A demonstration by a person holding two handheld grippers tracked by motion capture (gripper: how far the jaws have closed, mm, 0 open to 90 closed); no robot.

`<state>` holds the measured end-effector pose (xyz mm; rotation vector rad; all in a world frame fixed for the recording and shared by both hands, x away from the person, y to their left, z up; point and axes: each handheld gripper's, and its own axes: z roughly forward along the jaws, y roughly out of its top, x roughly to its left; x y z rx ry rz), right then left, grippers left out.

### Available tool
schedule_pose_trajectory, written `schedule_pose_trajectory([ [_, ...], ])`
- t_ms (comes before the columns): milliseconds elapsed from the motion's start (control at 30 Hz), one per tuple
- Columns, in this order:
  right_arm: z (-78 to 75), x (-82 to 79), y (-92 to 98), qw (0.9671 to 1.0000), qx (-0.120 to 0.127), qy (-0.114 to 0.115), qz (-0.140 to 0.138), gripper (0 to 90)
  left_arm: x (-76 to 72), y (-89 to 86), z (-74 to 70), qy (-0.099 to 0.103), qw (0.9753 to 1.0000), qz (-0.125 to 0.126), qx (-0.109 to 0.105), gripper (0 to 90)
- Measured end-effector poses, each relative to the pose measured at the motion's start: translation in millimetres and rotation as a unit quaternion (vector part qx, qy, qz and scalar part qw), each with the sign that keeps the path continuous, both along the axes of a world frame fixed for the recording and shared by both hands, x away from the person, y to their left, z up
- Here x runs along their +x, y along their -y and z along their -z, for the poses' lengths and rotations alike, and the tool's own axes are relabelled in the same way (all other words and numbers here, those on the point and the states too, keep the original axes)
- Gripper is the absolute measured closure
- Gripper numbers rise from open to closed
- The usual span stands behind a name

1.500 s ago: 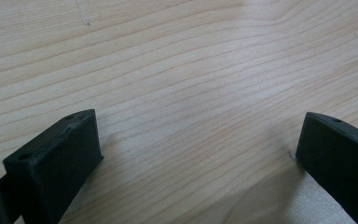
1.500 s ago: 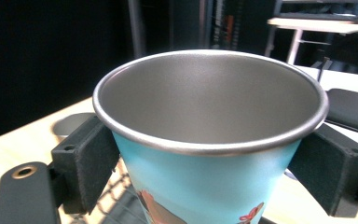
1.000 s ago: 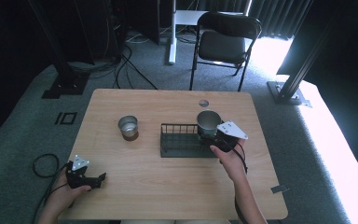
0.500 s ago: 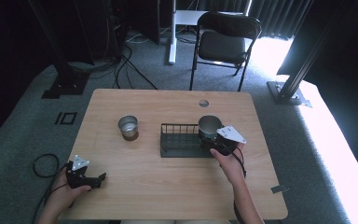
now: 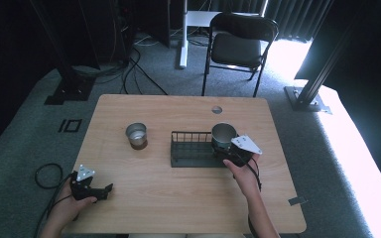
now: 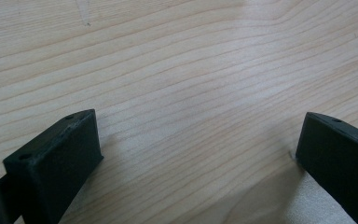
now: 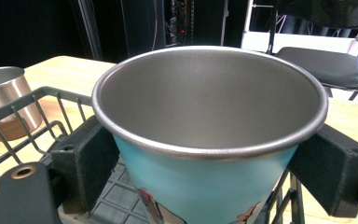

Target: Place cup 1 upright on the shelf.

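Gripping blue cup [image 7: 200,186] at basket's [image 5: 191,156] right end, right tongs [image 7: 205,163]

Bare table [image 5: 178,198] between the hands; wire basket [image 5: 191,148] and steel cup [image 5: 137,135] beyond.

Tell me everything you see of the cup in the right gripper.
The cup is metal inside, with a rolled rim and a light blue outer wall bearing a printed picture near the bottom. It stands upright, mouth up, and looks empty. The right gripper clamps it, one jaw on each side. It is at the right end of the black wire rack; whether it rests on the rack's floor cannot be told.
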<state>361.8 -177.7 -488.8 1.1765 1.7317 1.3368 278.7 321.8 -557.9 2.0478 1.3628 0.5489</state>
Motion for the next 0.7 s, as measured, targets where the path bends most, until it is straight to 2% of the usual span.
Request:
schedule_pose_trajectory([
  [200,-1.3,-2.0,-0.2,0.9999,0.012,0.001,0.004,11.4,0.0,0.0,0.0,0.000,1.0000,0.000,0.000,0.4],
  [533,-0.2,-13.7,8.7,0.9998,-0.017,-0.007,-0.012,10.8,0.0,0.0,0.0,0.000,1.0000,0.000,0.000,0.4],
  [700,1.6,-20.7,16.7,0.9997,-0.019,-0.007,-0.012,10.8,0.0,0.1,0.0,0.000,1.0000,0.000,0.000,0.4],
])
